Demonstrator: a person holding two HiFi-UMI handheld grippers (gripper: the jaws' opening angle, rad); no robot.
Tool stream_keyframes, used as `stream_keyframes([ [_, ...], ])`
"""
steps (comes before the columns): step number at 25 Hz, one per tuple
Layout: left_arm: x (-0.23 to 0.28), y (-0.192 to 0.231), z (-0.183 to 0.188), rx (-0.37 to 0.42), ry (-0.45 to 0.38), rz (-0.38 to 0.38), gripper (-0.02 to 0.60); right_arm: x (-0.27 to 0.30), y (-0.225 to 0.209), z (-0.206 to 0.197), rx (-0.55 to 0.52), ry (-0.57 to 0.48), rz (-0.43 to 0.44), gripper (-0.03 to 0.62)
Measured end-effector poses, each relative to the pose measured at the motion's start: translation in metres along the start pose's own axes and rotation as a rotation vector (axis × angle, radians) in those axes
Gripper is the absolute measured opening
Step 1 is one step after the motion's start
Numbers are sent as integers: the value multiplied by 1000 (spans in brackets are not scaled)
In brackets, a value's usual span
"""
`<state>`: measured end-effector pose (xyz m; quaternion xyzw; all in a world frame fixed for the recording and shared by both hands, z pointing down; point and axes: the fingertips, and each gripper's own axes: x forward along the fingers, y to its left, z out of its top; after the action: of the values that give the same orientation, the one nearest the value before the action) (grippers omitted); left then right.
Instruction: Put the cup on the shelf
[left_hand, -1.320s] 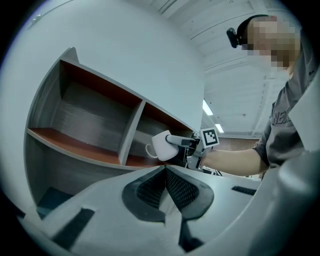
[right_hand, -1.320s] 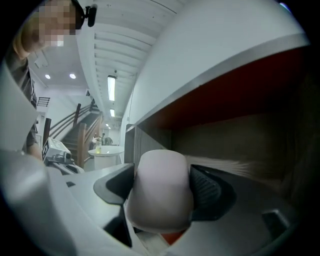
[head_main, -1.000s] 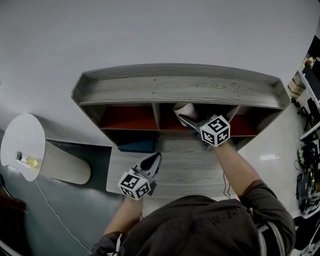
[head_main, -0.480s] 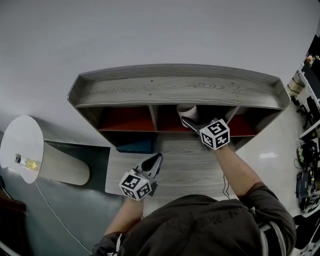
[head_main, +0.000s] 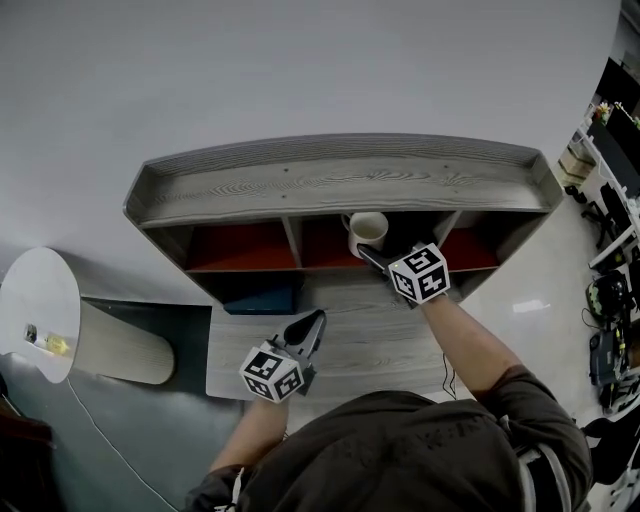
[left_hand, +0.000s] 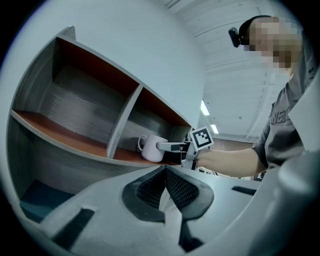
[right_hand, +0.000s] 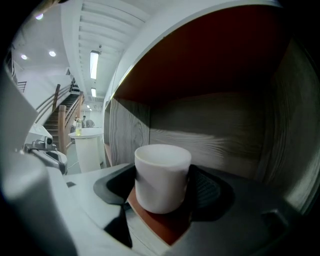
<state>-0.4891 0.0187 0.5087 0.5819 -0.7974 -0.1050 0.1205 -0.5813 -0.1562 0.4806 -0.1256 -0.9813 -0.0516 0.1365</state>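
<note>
Our right gripper (head_main: 371, 256) clamps the smooth white cylindrical cup (right_hand: 161, 172) upright in the red-floored mid compartment (head_main: 322, 246) of the grey wood-grain shelf (head_main: 340, 182), w/ our left gripper (left_hand: 164, 173) jaws pressed together.

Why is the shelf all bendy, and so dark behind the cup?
Head view: the wide lens bows the grey wooden shelf into an arc. Left gripper view: the same bending, with black corners. Right gripper view: the white ceramic cup is lit; the shelf behind sits in shadow.
</note>
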Motion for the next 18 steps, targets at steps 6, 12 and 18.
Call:
stream_keyframes([
  [6, 3, 1, 1, 0, -1, -15, 5, -9, 0, 9, -43, -28, -49, 398],
  [12, 21, -21, 0, 10, 10, -85, 5, -50, 10, 6, -22, -47, -47, 402],
  [18, 63, -72, -10, 26, 48, -224, 5, -131, -13, -9, 39, -83, -112, 339],
])
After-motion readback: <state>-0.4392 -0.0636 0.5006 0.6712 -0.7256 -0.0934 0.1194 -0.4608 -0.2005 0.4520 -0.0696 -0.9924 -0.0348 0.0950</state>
